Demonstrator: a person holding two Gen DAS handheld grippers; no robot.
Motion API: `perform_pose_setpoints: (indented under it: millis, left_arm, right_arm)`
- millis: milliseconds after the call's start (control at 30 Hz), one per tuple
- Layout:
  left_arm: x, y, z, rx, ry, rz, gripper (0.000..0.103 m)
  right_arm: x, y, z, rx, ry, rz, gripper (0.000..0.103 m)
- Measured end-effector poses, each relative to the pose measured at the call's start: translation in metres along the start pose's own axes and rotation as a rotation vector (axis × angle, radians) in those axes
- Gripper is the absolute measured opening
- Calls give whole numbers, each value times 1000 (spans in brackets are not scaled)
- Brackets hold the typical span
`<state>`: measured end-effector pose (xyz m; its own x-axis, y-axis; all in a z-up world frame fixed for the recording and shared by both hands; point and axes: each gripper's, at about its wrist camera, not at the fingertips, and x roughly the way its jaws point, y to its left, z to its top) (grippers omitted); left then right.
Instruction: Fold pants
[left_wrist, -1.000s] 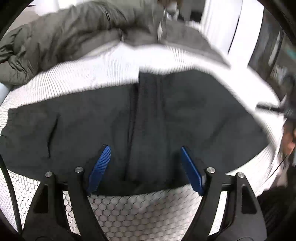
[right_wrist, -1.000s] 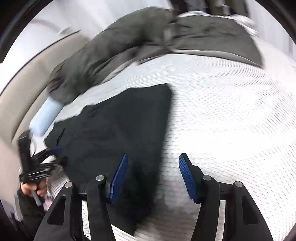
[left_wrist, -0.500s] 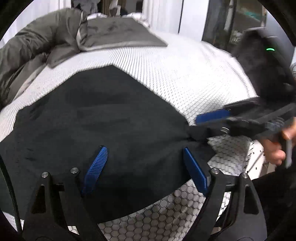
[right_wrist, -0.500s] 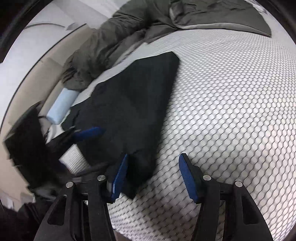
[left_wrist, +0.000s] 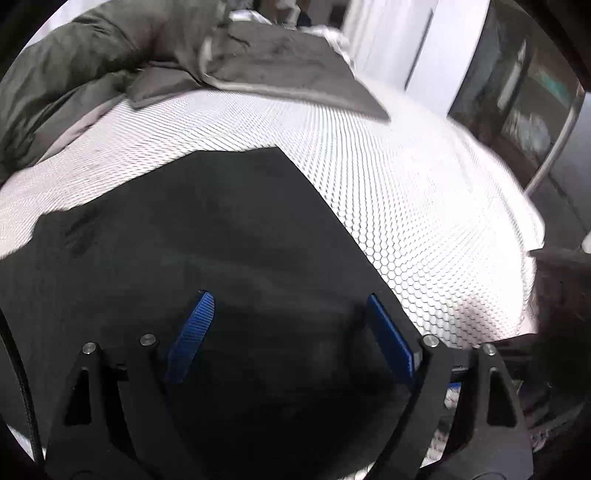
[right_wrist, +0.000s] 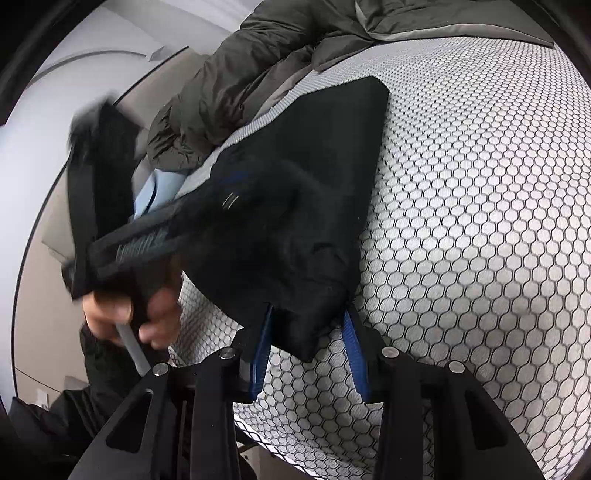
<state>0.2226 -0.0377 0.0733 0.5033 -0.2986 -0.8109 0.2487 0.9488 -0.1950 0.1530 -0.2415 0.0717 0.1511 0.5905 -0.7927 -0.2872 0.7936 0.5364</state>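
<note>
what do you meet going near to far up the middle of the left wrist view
left hand-held gripper with blue ribbed pads, open → black fabric pants spread flat → white honeycomb-patterned bed cover → flat dark grey pillow at the far edge

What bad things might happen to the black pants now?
1. The right gripper has just been closing on only a corner of the black pants, so the cloth may slip out when it is pulled.
2. The left gripper is open above the pants, holding nothing, so a one-sided lift might leave the fold crooked.
3. The grey jacket lies right beside the pants and might get dragged along.
</note>
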Motion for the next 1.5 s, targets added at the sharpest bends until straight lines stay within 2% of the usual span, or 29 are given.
perform_pose_setpoints:
  millis: [67,133,233,333,467,533,567,633,700,767,833,933,1033,1100,1133,1200,1233,1267,1300,1433,1467,1500]
  left_arm:
    - [19,-10,4,40,66,56,83]
    - [30,-9,5,12,81,88,83]
    - [37,-7,5,-31,65,96,83]
    - [38,-8,5,-35,49,107,83]
    - [41,1,7,-74,34,108,82]
    - [38,4,10,-86,31,104,80]
    - [31,4,10,-87,30,85,80]
    - [6,-11,-4,-26,3,1,80]
    - [-12,-32,-25,61,-5,-23,82]
    - [-17,-54,-47,171,-3,-31,82]
    - [-17,-72,-66,239,-16,26,82]
    - [-29,-90,-88,304,-60,46,80]
    - [-40,-108,-105,383,-124,56,79]
    - [-36,-117,-111,419,-136,67,76]
    - [-34,-119,-112,424,-126,63,74]
    - [-31,-122,-114,435,-136,60,62]
    - [-29,-123,-115,443,-148,70,38]
    - [-27,-124,-116,450,-155,88,9]
    - [-26,-125,-117,451,-167,112,5]
    - [-43,-121,-122,440,-232,75,2]
    - [-48,-122,-124,451,-235,70,2]
    - [-50,-121,-127,462,-235,64,2]
  right_arm:
    - [2,1,-1,7,-13,-4,34]
    - [7,5,-1,-4,-31,-30,9]
    - [10,15,-10,-51,-33,-82,3]
    - [7,21,-19,-62,-35,-71,3]
    - [5,28,-32,-87,29,19,3]
    - [1,32,-41,-110,60,15,3]
    - [-6,31,-43,-108,41,22,5]
    - [-21,25,-42,-88,-19,22,16]
    - [-39,8,-33,-15,-120,27,25]
    - [-45,-9,-27,57,-163,11,26]
    - [-38,-21,-21,113,-162,1,26]
    - [-21,-29,-12,176,-139,-11,26]
    - [-10,-23,-7,164,-120,-20,26]
    - [-7,-19,-3,156,-113,-17,26]
    - [-5,-17,-1,157,-116,-18,27]
    - [-5,-22,2,163,-106,-19,28]
    - [-5,-23,5,170,-101,-17,28]
    - [-5,-23,4,174,-97,-13,28]
    - [-3,-23,6,179,-94,-10,28]
    - [3,-25,12,185,-103,3,27]
    - [6,-26,17,182,-110,11,24]
    - [9,-26,22,178,-111,17,10]
